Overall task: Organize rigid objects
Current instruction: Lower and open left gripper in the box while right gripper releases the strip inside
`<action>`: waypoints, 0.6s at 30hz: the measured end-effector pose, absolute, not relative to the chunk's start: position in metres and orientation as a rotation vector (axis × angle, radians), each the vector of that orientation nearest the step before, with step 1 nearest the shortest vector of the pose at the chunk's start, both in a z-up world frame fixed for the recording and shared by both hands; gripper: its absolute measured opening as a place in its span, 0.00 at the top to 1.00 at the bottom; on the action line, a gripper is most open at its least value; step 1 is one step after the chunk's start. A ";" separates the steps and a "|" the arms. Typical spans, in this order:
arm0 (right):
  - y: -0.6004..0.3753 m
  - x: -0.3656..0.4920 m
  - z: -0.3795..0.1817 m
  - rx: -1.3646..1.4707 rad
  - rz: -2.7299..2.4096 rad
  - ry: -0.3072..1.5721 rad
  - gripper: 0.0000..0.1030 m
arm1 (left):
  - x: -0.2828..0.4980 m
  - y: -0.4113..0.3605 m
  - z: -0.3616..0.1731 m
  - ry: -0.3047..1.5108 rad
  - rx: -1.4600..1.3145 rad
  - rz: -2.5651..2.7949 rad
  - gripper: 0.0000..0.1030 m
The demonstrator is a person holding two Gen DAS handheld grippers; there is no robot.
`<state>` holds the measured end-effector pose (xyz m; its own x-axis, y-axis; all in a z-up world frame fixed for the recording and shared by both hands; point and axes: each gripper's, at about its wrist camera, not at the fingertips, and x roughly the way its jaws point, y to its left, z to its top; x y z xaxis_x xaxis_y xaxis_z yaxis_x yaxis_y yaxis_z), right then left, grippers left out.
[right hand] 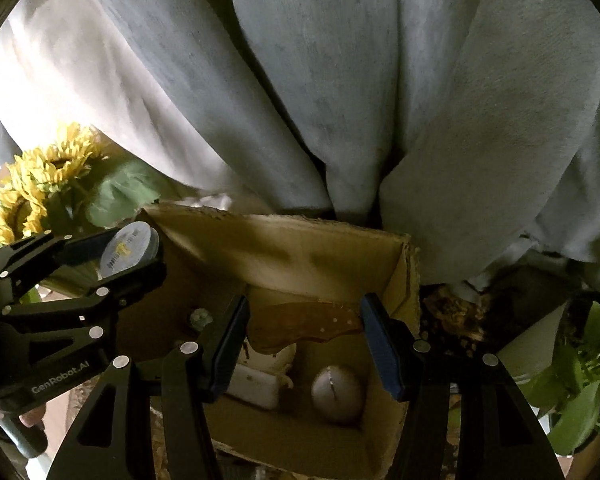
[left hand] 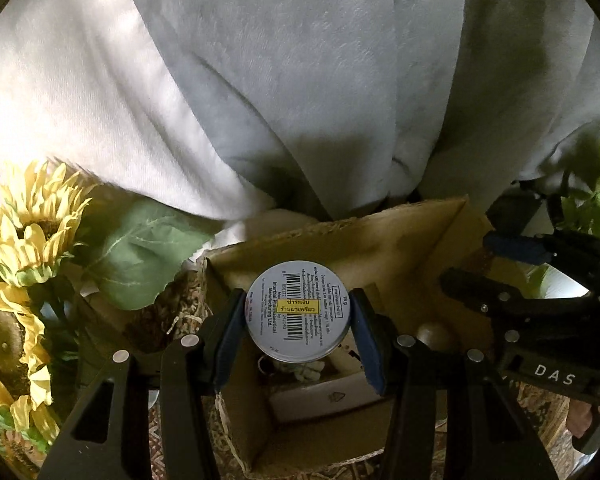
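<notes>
Two-gripper placement over an open box, seen from both wrists. The cardboard box (right hand: 284,248) lies ahead of and below both grippers, its mouth open toward them and its far wall rising just beyond the fingertips; grey clothing of the person fills the view behind it, and artificial sunflowers (left hand: 28,240) stand off to the left gripper's left. Inside, beneath the right gripper's fingers, rest a white rectangular item (right hand: 256,388) and, to its right, a pale rounded object (right hand: 338,394); what else lies there is too dim to name.

The left gripper (left hand: 298,316) is clamped across the diameter of a round tin (left hand: 298,312), one blue pad on each side of the rim, the barcoded face turned to the camera. The tin hangs above the box's left portion, clear of the contents.

The right gripper (right hand: 304,328) holds an amber translucent piece (right hand: 304,326) spanning its fingers, pressed at both ends, over the middle of the box. Its exact kind cannot be told.

Judgement on the step in hand: both items appear ready to be lowered in. Good practice is to carry the tin down past the near wall, aim for bare floor to the left of the white item, and release only on contact, since a tin dropped on edge is likely to roll. Lowering one gripper at a time should avoid the two colliding in the narrow opening.
</notes>
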<state>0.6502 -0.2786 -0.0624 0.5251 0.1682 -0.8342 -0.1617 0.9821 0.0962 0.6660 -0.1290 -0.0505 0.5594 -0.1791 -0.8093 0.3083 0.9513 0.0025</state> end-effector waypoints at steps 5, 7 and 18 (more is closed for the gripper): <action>-0.281 0.652 -0.063 0.016 0.177 0.999 0.37 | 0.661 -0.128 -0.044 0.901 0.151 -0.268 0.37; -0.282 0.649 -0.061 0.021 0.171 0.981 0.34 | 0.655 -0.127 -0.039 0.881 0.151 -0.256 0.36; -0.280 0.602 -0.023 -0.017 0.131 0.800 0.29 | 0.594 -0.118 -0.009 0.709 0.129 -0.181 0.24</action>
<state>0.6022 -0.2803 -0.0234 0.6889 0.1105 -0.7164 -0.1231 0.9918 0.0346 0.5936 -0.1182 -0.0087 0.7440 -0.1215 -0.6571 0.2088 0.9764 0.0559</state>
